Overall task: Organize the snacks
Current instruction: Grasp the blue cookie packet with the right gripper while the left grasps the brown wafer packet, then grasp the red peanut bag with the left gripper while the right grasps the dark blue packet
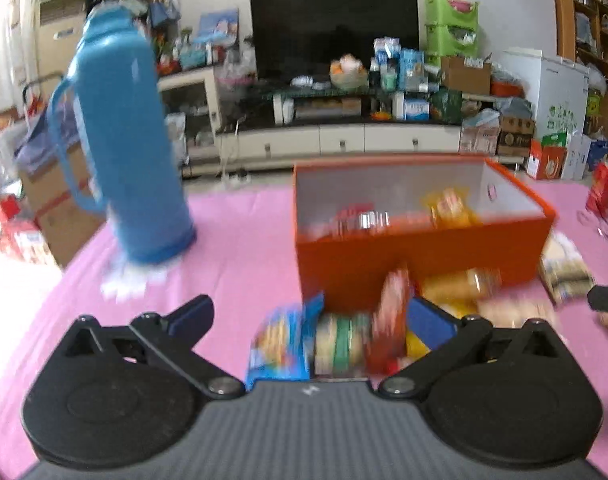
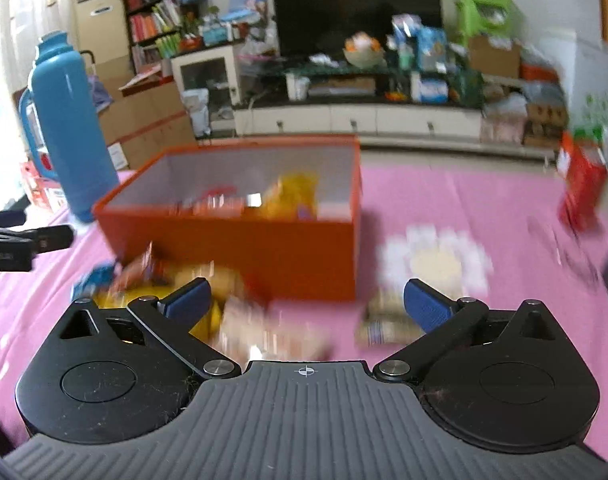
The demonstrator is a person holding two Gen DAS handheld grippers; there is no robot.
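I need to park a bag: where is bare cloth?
Bare pink tablecloth lies between the tall blue plastic flask and the open orange cardboard box. Before the box, loose snack packets crowd it.

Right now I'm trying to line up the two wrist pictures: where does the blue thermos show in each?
Left wrist: the blue thermos stands tall at upper left on the pink tablecloth, left of the orange box.
Right wrist: the thermos is at the far left edge, behind the box's left corner.
Shared landmark: the black TV on the far wall, top centre in both.
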